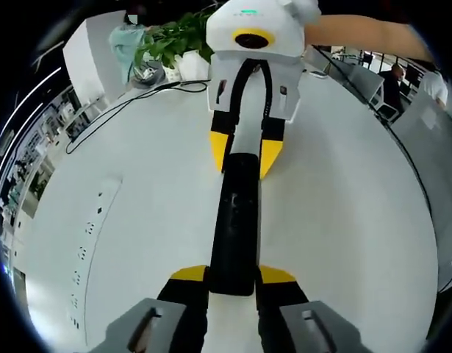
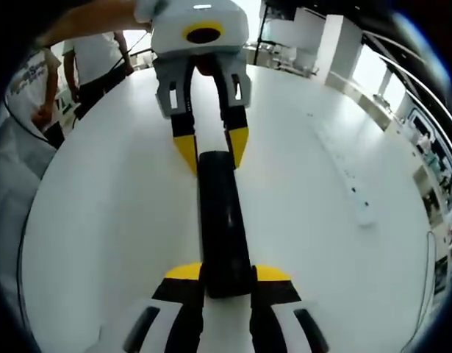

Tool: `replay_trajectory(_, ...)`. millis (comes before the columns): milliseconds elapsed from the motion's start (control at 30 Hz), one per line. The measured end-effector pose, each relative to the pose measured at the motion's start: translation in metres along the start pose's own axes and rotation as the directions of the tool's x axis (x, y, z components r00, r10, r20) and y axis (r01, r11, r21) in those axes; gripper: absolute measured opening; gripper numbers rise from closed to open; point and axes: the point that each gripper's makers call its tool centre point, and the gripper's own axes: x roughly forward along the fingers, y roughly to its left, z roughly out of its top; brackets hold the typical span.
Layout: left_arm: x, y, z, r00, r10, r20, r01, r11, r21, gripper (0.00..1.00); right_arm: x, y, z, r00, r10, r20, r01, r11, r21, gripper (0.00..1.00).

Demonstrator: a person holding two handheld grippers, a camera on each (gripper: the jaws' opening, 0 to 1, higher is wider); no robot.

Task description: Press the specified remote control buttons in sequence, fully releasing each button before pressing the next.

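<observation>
the left gripper (image 1: 233, 283) is clamping the near end of the black remote control (image 1: 235, 220), which is stretching lengthwise above the white table (image 1: 137, 220). the right gripper (image 1: 245, 156) is pinching its far end. from the right gripper view, the right gripper (image 2: 226, 283) is holding the remote control (image 2: 222, 220) and the left gripper (image 2: 209, 151) is gripping opposite. farther back, a pot (image 1: 190, 65) is holding a green plant (image 1: 170, 38) beside a black cable (image 1: 115, 110).

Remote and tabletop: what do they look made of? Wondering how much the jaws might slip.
The remote looks like black plastic with a semi-gloss finish: a soft sheen runs along its curved back. The table looks like a smooth white laminate or painted top, fairly matte, with even, diffuse reflections. Neither can be confirmed from looks alone.
</observation>
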Motion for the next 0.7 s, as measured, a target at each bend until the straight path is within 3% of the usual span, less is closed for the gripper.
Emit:
replay_trajectory(400, -0.021, -0.023, 0.015, 1.000, -0.010, -0.008, 0.010, 1.000, -0.010, 0.24, -0.020, 0.022, 0.012, 1.000, 0.007, 0.007, -0.007, 1.000, -0.009, 0.20)
replay_trajectory(567, -0.032, -0.043, 0.026, 1.000, 0.003, 0.016, -0.003, 1.000, -0.021, 0.24, -0.039, 0.041, 0.016, 1.000, -0.006, 0.006, 0.006, 1.000, -0.019, 0.20)
replay_trajectory(667, -0.038, -0.066, 0.035, 1.000, 0.003, 0.027, -0.003, 1.000, -0.020, 0.24, -0.047, 0.059, 0.016, 1.000, -0.005, 0.008, 0.005, 1.000, -0.013, 0.20)
replay_trajectory(700, -0.038, -0.062, 0.032, 0.999, -0.001, 0.033, 0.002, 1.000, -0.023, 0.24, -0.049, 0.063, 0.016, 1.000, -0.004, 0.008, 0.005, 1.000, -0.009, 0.20)
